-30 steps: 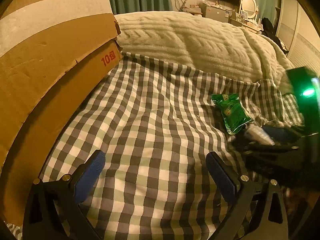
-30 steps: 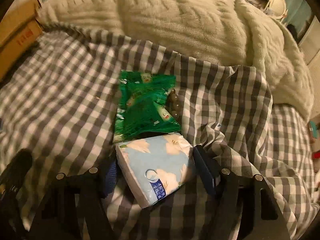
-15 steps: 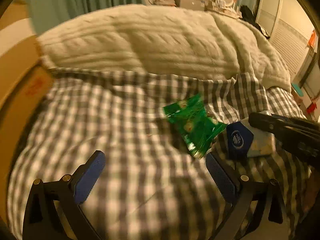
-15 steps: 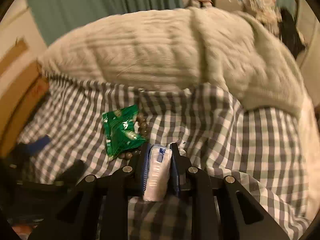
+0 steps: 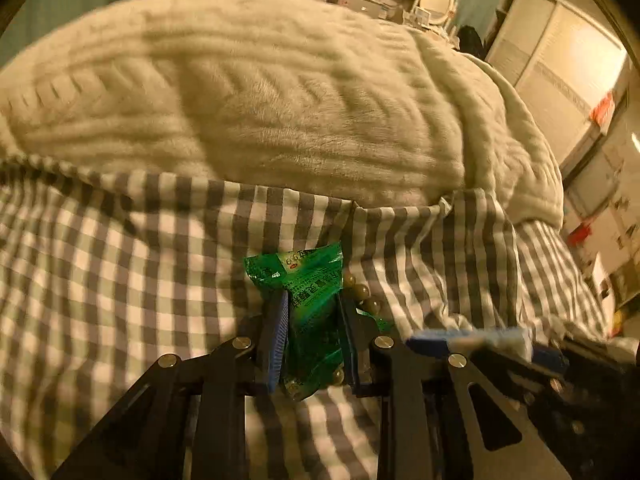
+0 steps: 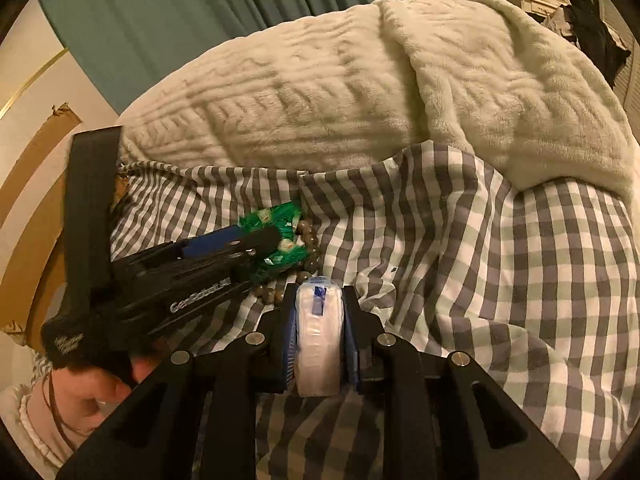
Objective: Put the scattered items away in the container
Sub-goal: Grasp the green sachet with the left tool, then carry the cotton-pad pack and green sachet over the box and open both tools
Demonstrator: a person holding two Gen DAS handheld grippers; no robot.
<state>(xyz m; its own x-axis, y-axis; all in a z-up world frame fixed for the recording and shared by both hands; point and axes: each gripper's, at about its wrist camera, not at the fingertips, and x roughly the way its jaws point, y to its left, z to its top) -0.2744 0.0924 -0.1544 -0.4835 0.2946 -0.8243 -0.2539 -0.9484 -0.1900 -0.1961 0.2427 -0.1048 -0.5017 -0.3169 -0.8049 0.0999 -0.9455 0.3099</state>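
Observation:
My left gripper (image 5: 313, 300) is shut on a green snack packet (image 5: 310, 312) lying on the checked bed sheet (image 5: 120, 300). A string of brown beads (image 5: 362, 294) lies beside and under the packet. My right gripper (image 6: 319, 294) is shut on a white and blue tissue pack (image 6: 318, 344), held on edge just above the sheet. In the right wrist view the left gripper (image 6: 262, 246) reaches in from the left onto the green packet (image 6: 280, 244), with the beads (image 6: 306, 236) next to it. The tissue pack shows blurred in the left wrist view (image 5: 472, 340).
A cardboard box (image 6: 36, 200) stands at the far left of the bed. A thick cream blanket (image 6: 360, 80) is heaped behind the sheet. Green curtains (image 6: 180, 8) and furniture are beyond. The person's hand (image 6: 92, 380) holds the left gripper.
My left gripper swung right from the box, reached the green packet and shut on it. My right gripper shut on the tissue pack and lifted it, turning it on edge.

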